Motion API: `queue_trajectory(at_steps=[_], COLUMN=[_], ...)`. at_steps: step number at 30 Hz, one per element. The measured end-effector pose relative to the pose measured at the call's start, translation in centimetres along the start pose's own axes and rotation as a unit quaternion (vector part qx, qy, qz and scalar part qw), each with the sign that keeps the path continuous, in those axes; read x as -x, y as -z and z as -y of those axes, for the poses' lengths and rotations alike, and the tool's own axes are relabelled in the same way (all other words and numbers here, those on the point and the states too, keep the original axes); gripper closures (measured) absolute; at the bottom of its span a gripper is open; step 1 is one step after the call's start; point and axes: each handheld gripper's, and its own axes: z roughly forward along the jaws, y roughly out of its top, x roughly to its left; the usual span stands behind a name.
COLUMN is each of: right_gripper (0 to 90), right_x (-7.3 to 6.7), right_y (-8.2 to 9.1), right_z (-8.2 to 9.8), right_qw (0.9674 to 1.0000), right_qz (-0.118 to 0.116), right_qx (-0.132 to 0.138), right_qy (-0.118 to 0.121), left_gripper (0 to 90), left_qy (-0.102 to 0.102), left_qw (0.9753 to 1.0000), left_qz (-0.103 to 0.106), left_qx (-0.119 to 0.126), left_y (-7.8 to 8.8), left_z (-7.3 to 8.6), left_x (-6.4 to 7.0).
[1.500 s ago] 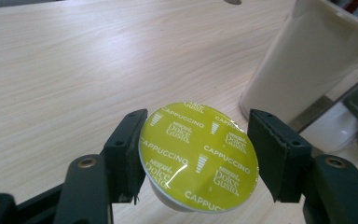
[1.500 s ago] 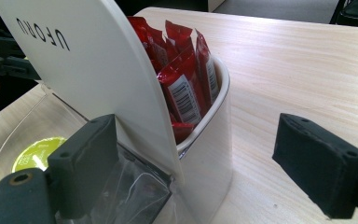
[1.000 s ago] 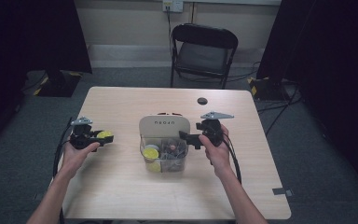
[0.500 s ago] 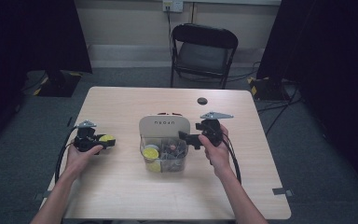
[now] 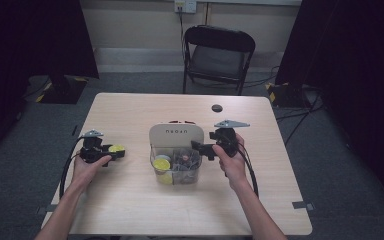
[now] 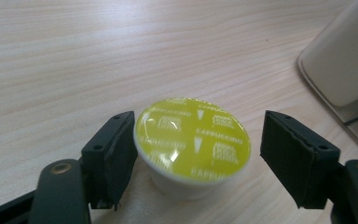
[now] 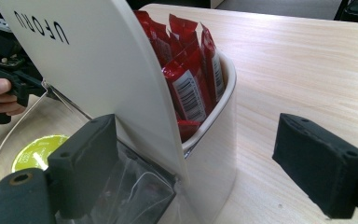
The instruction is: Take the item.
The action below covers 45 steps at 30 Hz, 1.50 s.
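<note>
Pod: we see it upright on the worktop, lid up, between left gripper jaws, just opening, one touching.
Right gripper: jaws spread, astride the organiser wall.

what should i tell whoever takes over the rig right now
Left gripper: its fingers have just been opening; yellow capsule sits on the table between them, touching one finger, not clamped.
Right gripper: open around the organizer wall, not pressing it.
Organizer: mid-table, red sachets at the back, another yellow capsule in the clear front bin.
Done: one capsule set out left of the organizer.
Left: probably draw the left gripper back, then unload the rest.
</note>
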Motion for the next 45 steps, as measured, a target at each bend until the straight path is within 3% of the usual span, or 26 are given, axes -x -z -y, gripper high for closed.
queue_trajectory(at_steps=[7, 12, 22, 26, 29, 33, 36, 40, 41, 43, 45], right_gripper=[13.6, 13.5, 13.6, 13.7, 13.2, 12.8, 13.8, 13.6, 13.2, 13.6, 14.2], right_x=[-0.2, -0.1, -0.3, -0.3, 0.0, -0.1, -0.3, -0.4, -0.3, -0.3, -0.5], right_y=[-0.2, -0.2, -0.2, -0.1, -0.1, -0.1, 0.0, 0.2, 0.2, 0.1, 0.0], right_z=[0.0, 0.0, -0.1, -0.2, -0.2, -0.2, -0.3, -0.5, -0.6, -0.7, -0.8], right_qw=[1.0, 1.0, 1.0, 1.0, 0.9999, 1.0, 1.0, 0.9999, 1.0, 1.0, 0.9999], right_qz=[0.0, -0.001, -0.001, 0.0, -0.008, -0.005, 0.001, 0.006, 0.002, -0.001, -0.003], right_qx=[-0.001, -0.002, -0.003, 0.0, 0.0, 0.0, 0.0, 0.0, 0.001, 0.001, -0.001], right_qy=[0.001, 0.001, 0.001, 0.005, -0.006, -0.002, 0.002, 0.008, 0.006, 0.008, 0.012], left_gripper=[24.0, 23.9, 25.5, 25.4, 25.5, 24.2, 22.0, 22.1, 22.1, 22.0, 21.1], left_qy=[0.001, -0.021, -0.015, -0.006, -0.014, -0.02, -0.033, -0.041, -0.054, -0.066, -0.07], left_qw=[1.0, 0.9996, 0.9998, 0.9999, 0.9999, 0.9998, 0.9992, 0.9985, 0.9977, 0.9964, 0.9959], left_qz=[-0.003, -0.019, -0.006, 0.008, 0.001, 0.0, -0.006, -0.013, -0.016, -0.038, -0.043], left_qx=[0.005, -0.001, 0.013, -0.003, -0.002, 0.001, -0.023, -0.032, -0.037, -0.036, -0.038], left_y=[0.7, 1.5, 3.1, 3.4, 3.8, 4.3, 3.7, 3.3, 3.1, 2.9, 2.7], left_z=[-0.1, 0.4, 1.4, 2.5, 3.1, 4.0, 4.6, 5.0, 5.1, 5.2, 5.3], left_x=[0.2, 0.8, 1.7, 2.6, 3.2, 3.7, 4.0, 4.3, 4.4, 4.7, 4.9])
